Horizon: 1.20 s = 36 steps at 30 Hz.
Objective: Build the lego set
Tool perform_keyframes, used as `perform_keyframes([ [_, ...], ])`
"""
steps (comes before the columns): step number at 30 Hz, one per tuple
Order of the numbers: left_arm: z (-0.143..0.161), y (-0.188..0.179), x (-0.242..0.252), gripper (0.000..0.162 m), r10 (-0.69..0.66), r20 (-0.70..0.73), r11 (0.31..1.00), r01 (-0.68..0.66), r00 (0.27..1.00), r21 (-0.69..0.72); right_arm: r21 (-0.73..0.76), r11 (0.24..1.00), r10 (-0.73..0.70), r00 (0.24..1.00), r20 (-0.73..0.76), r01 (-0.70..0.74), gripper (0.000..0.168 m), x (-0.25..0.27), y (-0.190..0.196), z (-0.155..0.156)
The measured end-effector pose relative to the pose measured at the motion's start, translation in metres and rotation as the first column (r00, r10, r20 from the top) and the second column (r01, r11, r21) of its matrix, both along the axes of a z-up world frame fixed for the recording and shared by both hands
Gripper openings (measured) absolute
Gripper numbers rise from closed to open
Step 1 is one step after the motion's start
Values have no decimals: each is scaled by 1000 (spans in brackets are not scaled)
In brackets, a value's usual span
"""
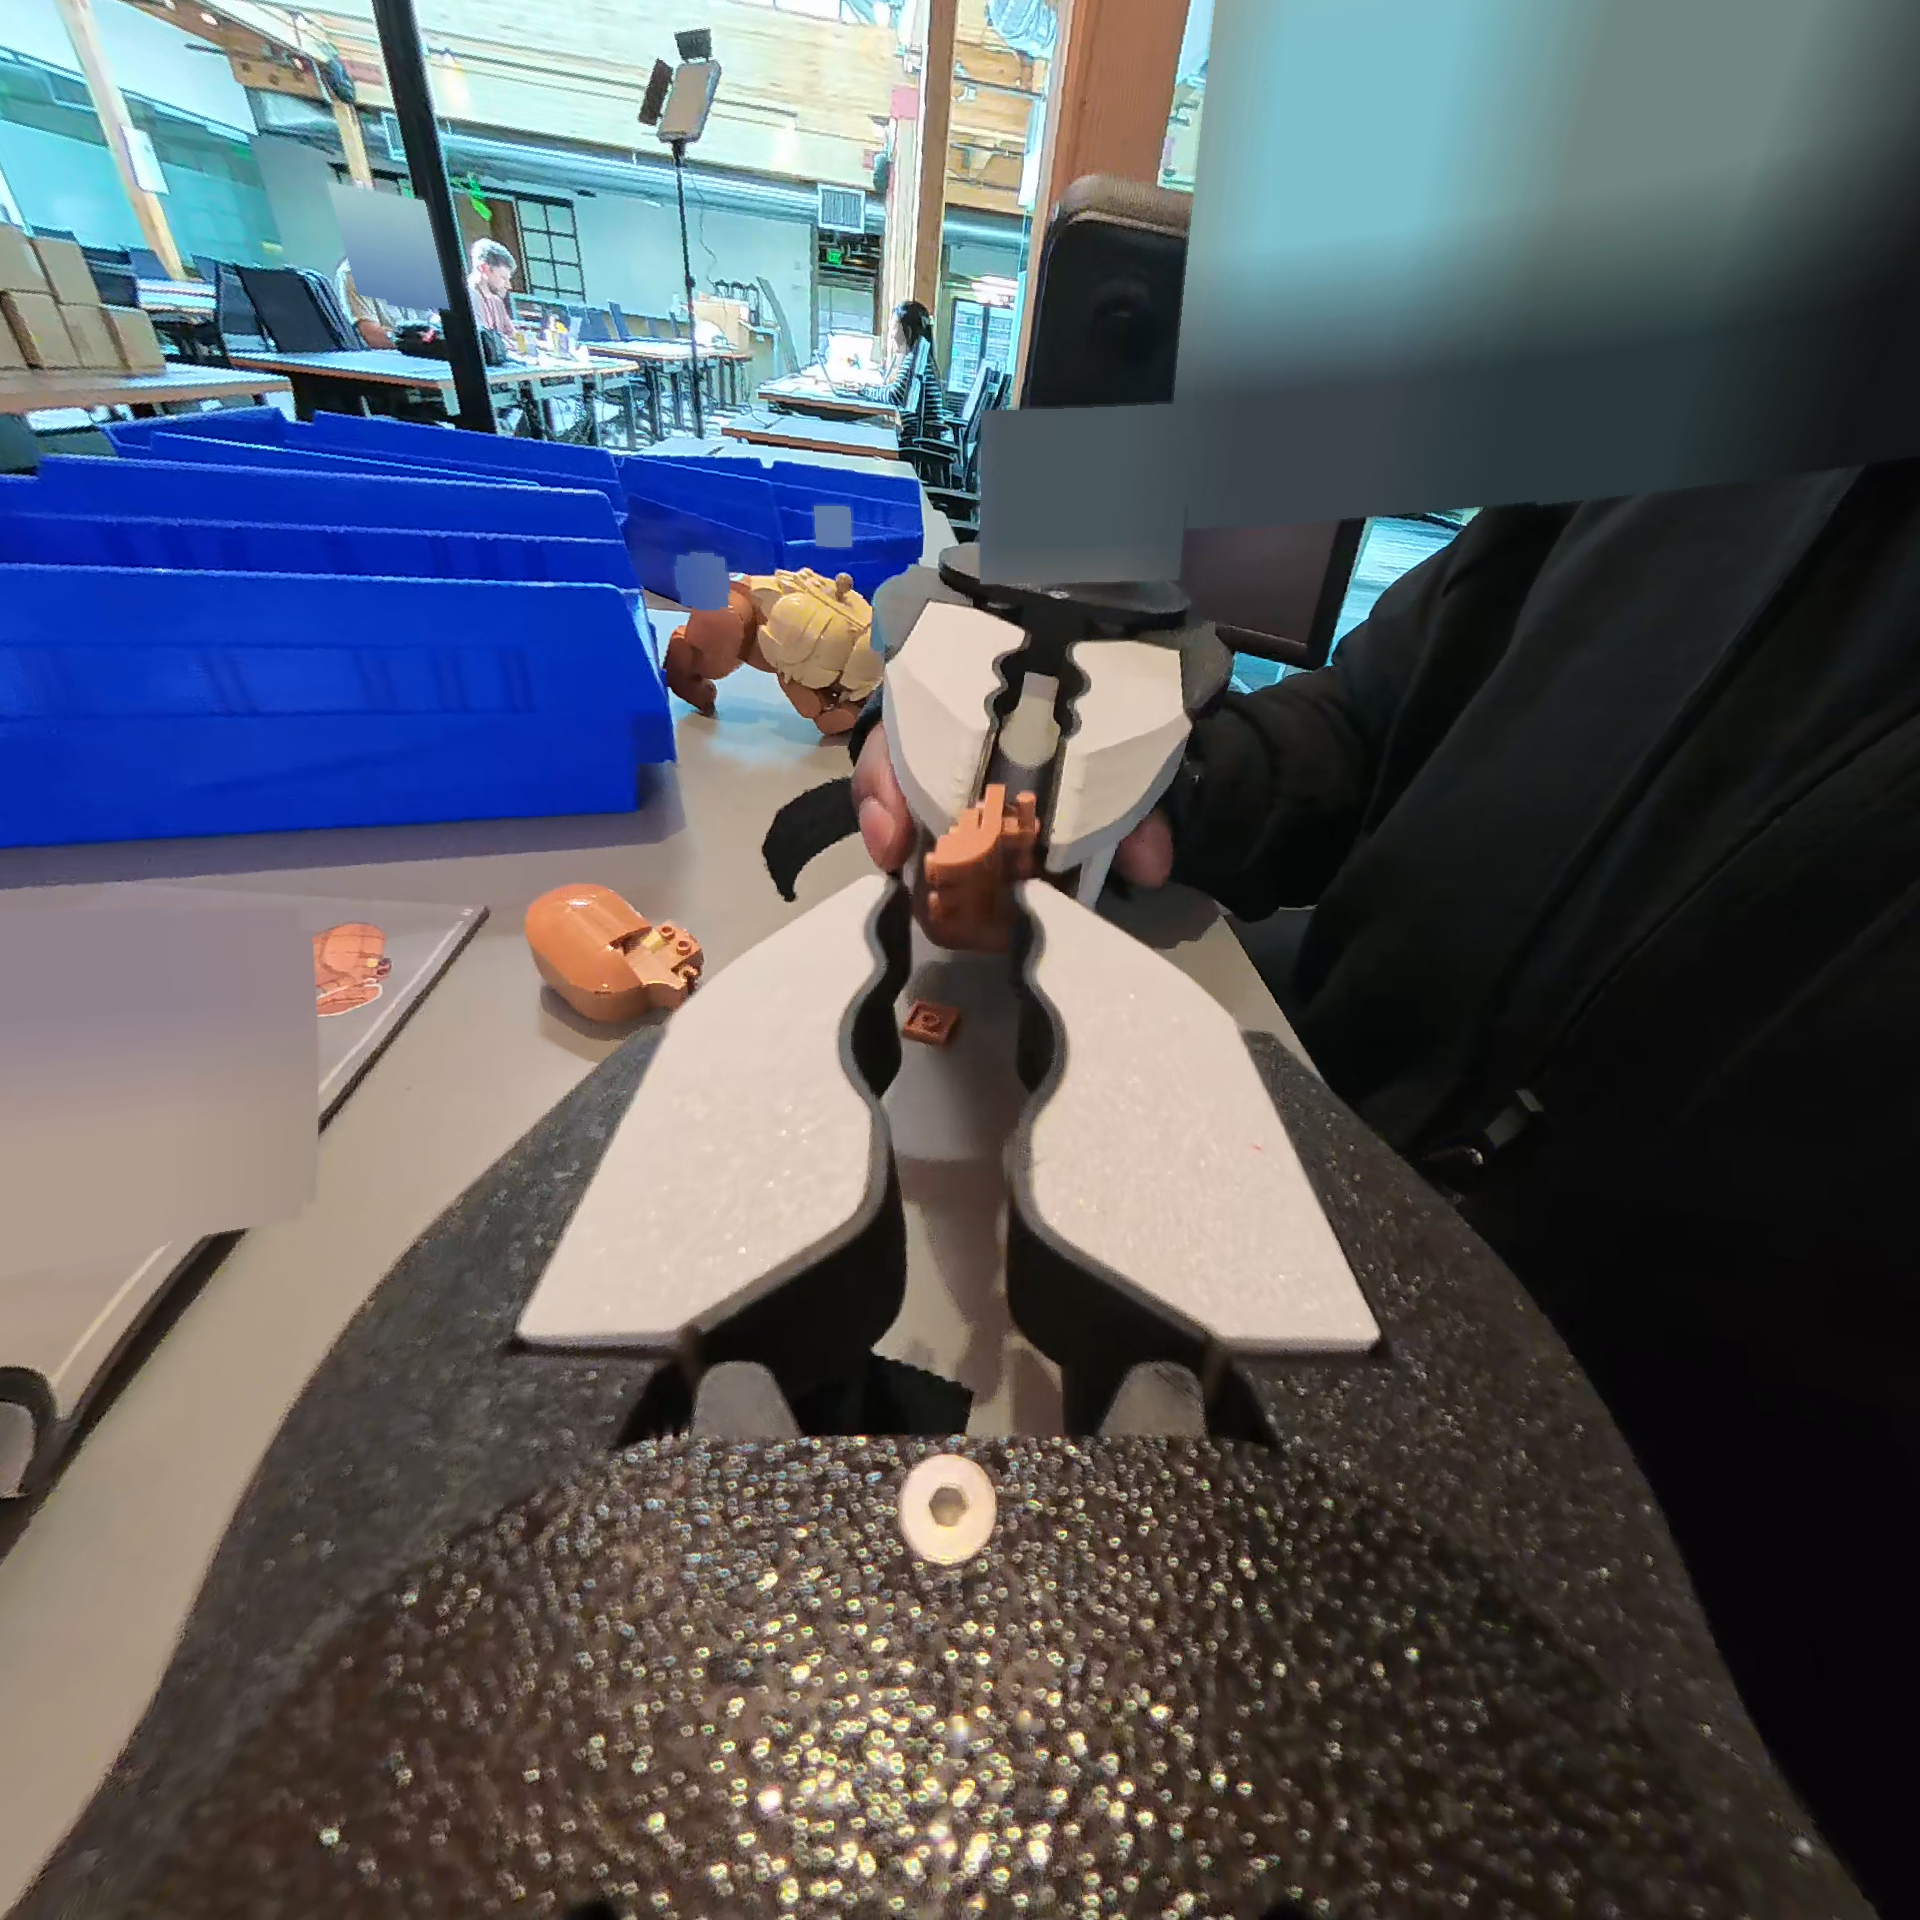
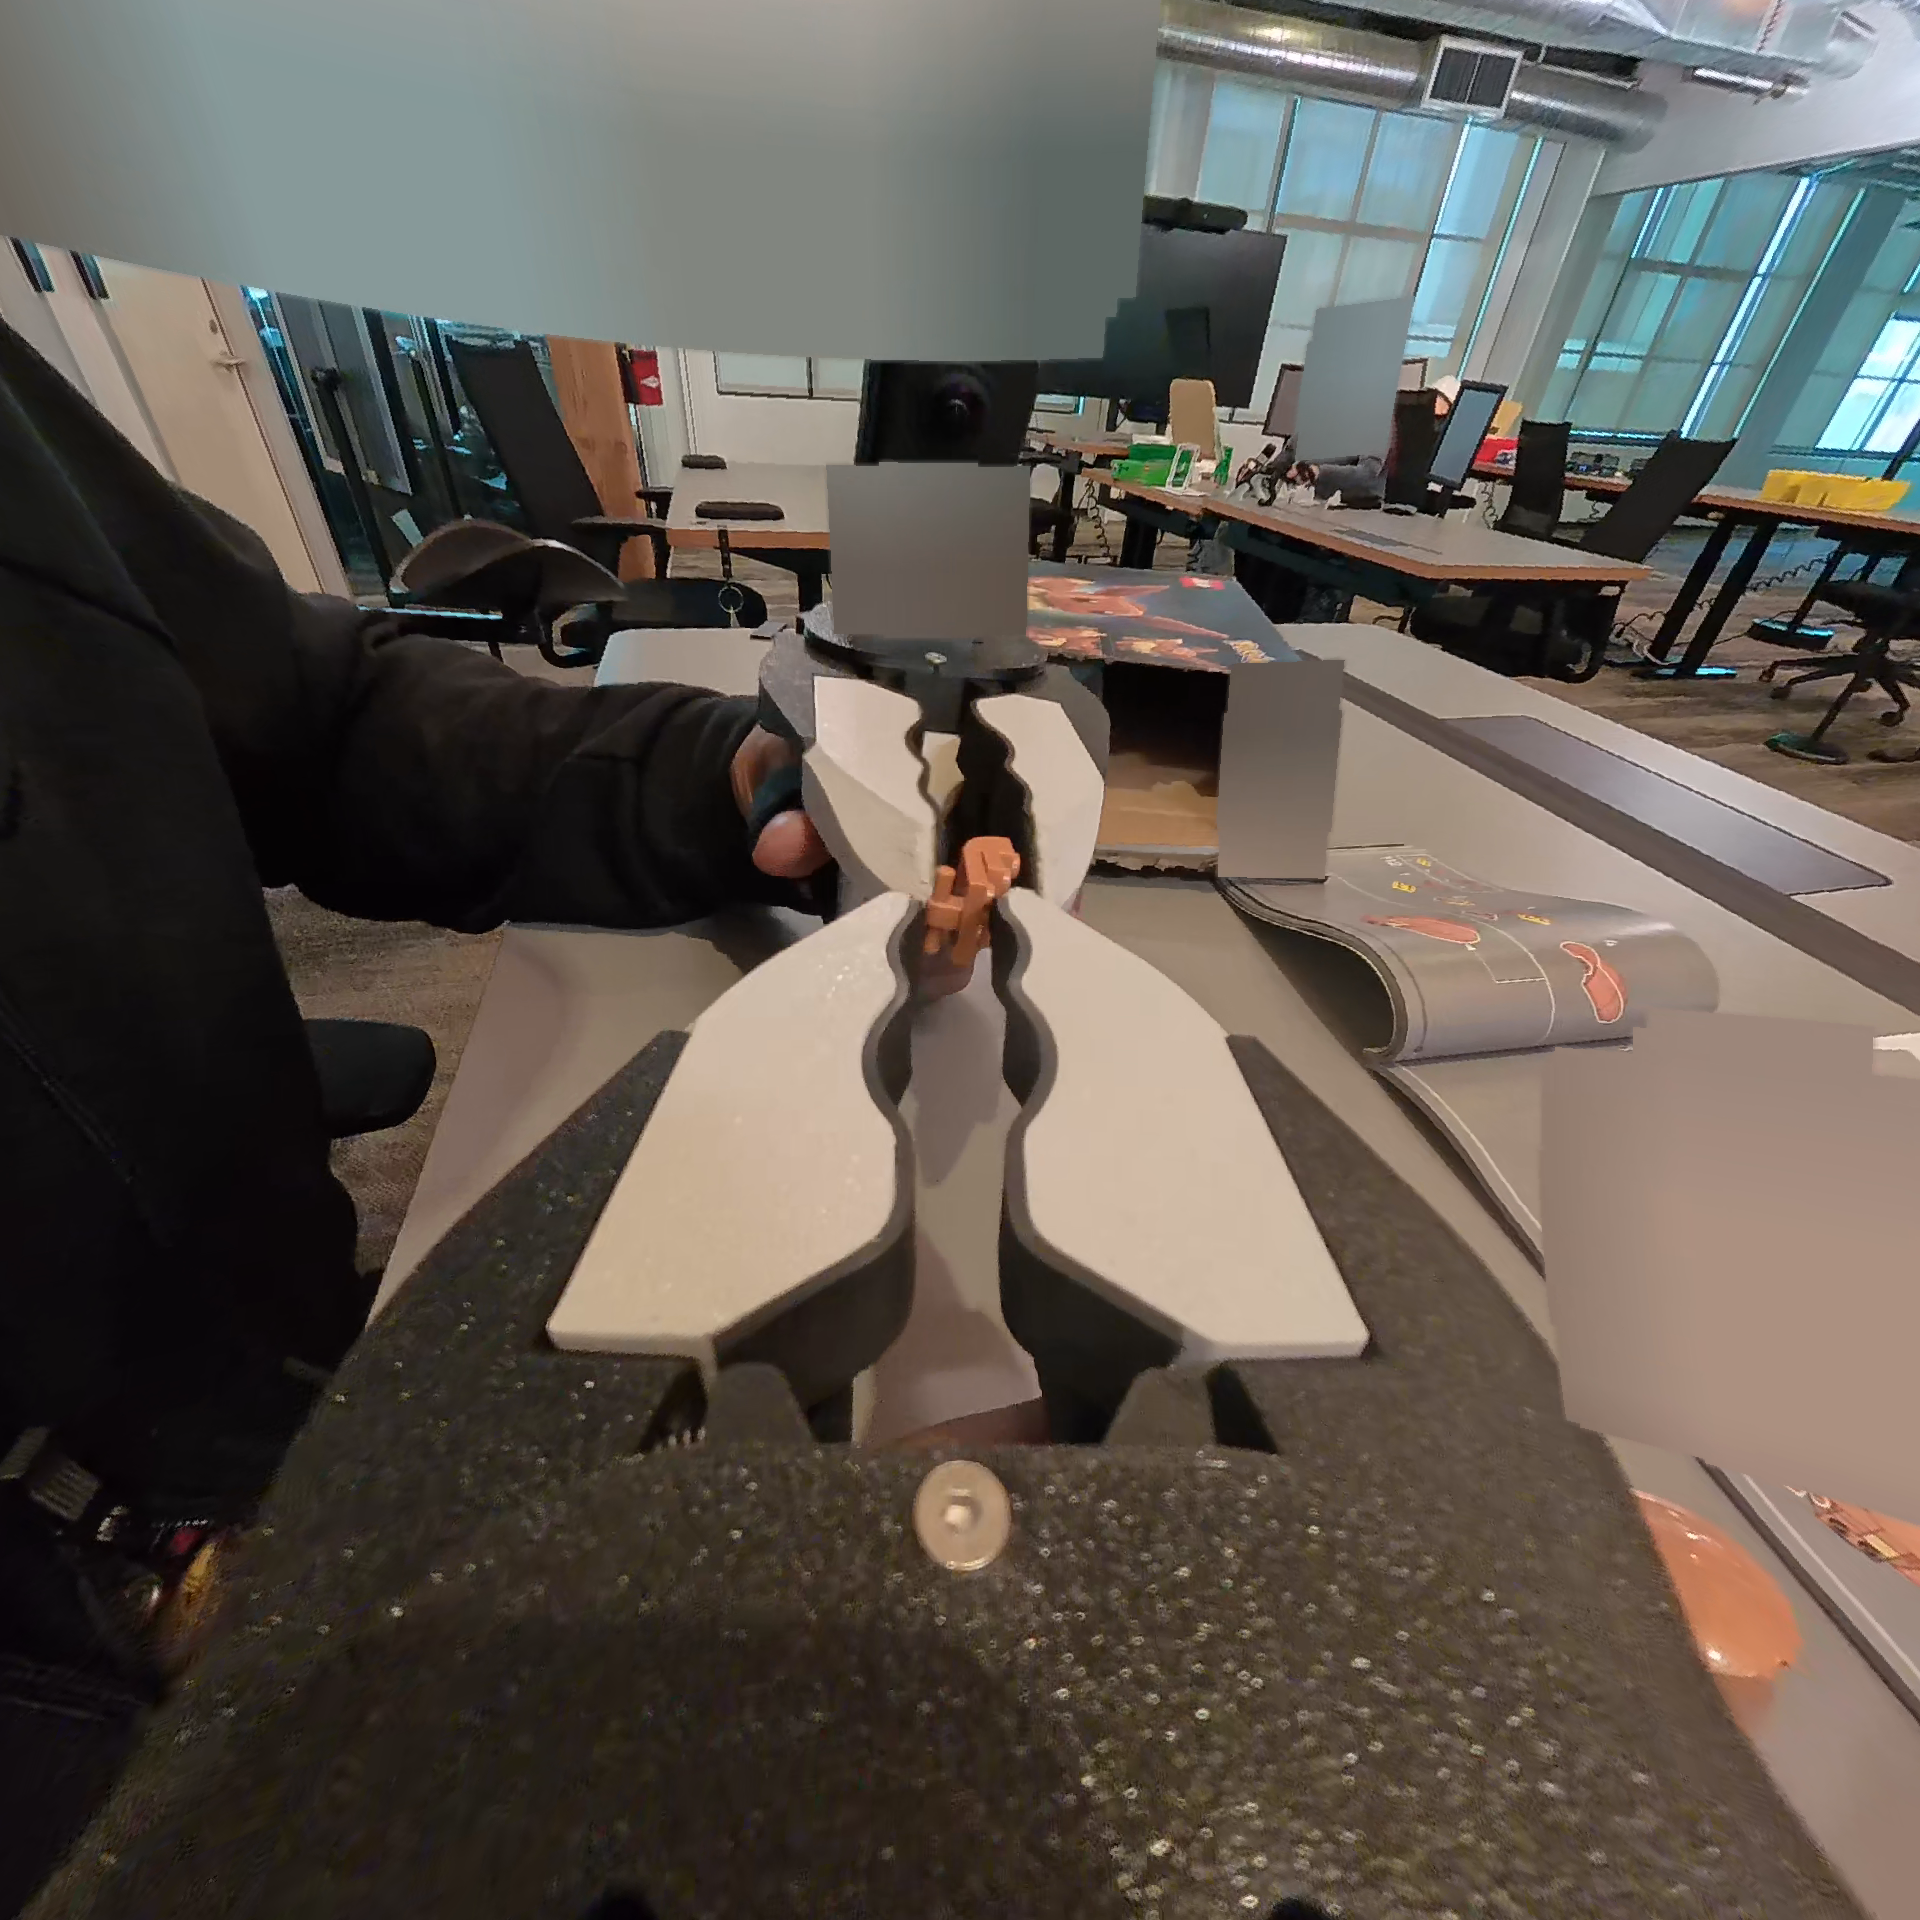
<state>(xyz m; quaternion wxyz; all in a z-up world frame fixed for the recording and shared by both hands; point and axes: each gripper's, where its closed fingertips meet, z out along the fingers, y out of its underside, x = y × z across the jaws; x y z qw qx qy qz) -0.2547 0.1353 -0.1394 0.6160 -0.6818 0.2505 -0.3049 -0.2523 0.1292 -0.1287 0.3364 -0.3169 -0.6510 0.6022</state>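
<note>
**Both grippers meet on one small brown piece above the table**

I have the two grippers nose to nose in the air. My left gripper (image 1: 961, 914) has its jaws drawn in on the lower end of a small brown brick assembly (image 1: 977, 868); my right gripper (image 2: 961, 940) has its jaws closed on the same assembly (image 2: 961, 899) from the other side. Between the two sets of tips the assembly stands roughly upright, its long axis running up and away from each pair of jaws toward the opposite gripper. Its outline is knobbly, with studs and stepped edges, in glossy orange-brown plastic.

The fingers (image 1: 769, 1122) are pale grey, faintly grainy, with wavy black inner edges; the body behind them is coarse black foam-like material that glints.

Below my left jaws, on the smooth grey table (image 1: 436, 1049), lies a flat square brown plate (image 1: 931, 1025) with a single stud. To the left of the jaws rests a rounded, shiny brown shell piece (image 1: 603, 961), open side toward me. Farther beyond and left of the tips sits a tan and brown built figure (image 1: 800, 649), beside ribbed blue bins (image 1: 312, 665).

To the right of my right jaws an instruction booklet (image 2: 1475, 956) curls open, and past the tips stands an open cardboard box (image 2: 1153, 717).
</note>
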Motion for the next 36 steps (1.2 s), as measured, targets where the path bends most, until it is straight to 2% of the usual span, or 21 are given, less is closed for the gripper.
perform_keyframes([
  [1,0,-1,1,13,-6,-10,1000,6,1000,5,15,1000,-2,1000,-1,2,12,0,-1,-1],
  [8,-2,-4,5,13,-17,-101,999,22,995,49,70,998,-3,1000,-25,4,18,1,-5,-1],
  [15,-6,-6,10,12,-35,-143,998,41,989,38,151,989,8,999,-32,-3,16,1,-11,-5],
  [36,-4,-10,14,11,-53,-186,997,64,981,50,86,995,43,999,-18,-41,12,4,-14,-2],
])
